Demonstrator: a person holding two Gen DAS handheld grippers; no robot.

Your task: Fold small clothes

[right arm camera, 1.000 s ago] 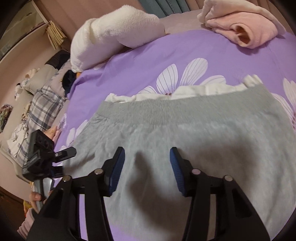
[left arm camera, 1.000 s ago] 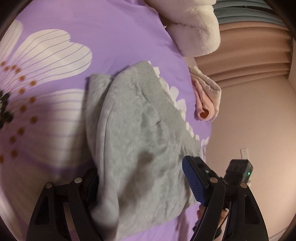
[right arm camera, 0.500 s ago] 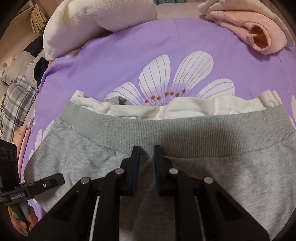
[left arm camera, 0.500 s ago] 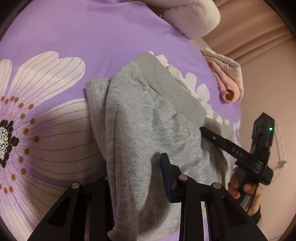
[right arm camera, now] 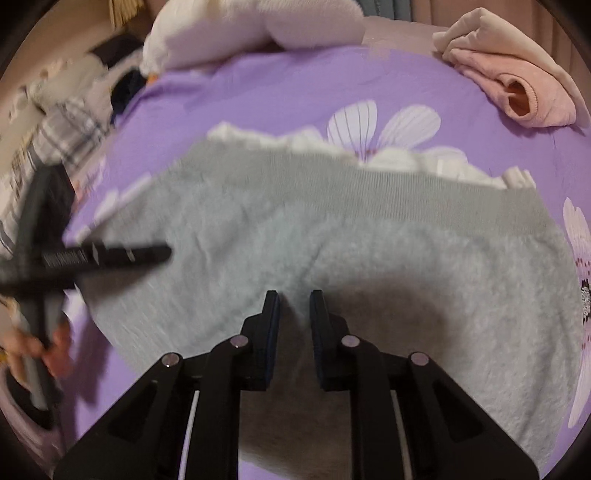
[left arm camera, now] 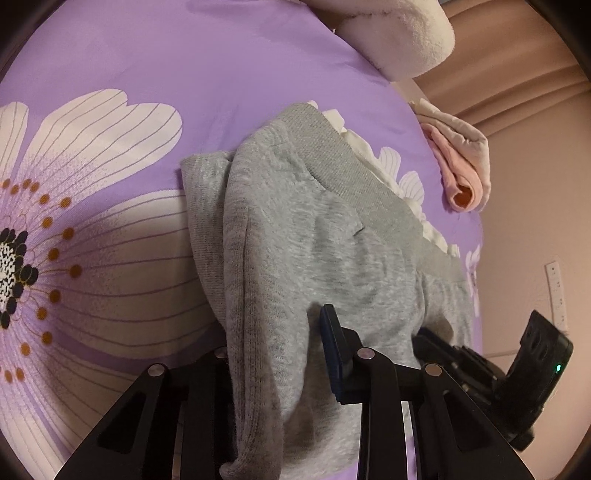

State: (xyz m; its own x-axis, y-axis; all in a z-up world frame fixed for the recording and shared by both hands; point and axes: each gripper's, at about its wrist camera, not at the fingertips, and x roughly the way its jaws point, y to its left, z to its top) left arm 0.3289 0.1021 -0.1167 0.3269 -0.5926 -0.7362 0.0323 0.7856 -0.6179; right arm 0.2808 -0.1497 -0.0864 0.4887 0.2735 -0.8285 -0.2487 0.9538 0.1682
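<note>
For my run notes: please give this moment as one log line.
left tongs: shut on sweater | right tongs: opening, fabric between | sheet: under sweater

A home bedroom: a bed in purple flowered sheet, a fluffy pillow at its head, curtains beyond, clothes heaped beside the bed.

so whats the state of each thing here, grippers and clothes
left gripper: shut on a raised fold of the grey garment
right gripper: jaws opening, grey fabric bunched between them
white garment: under the grey one, edge showing
pink garment: bundled, apart
</note>
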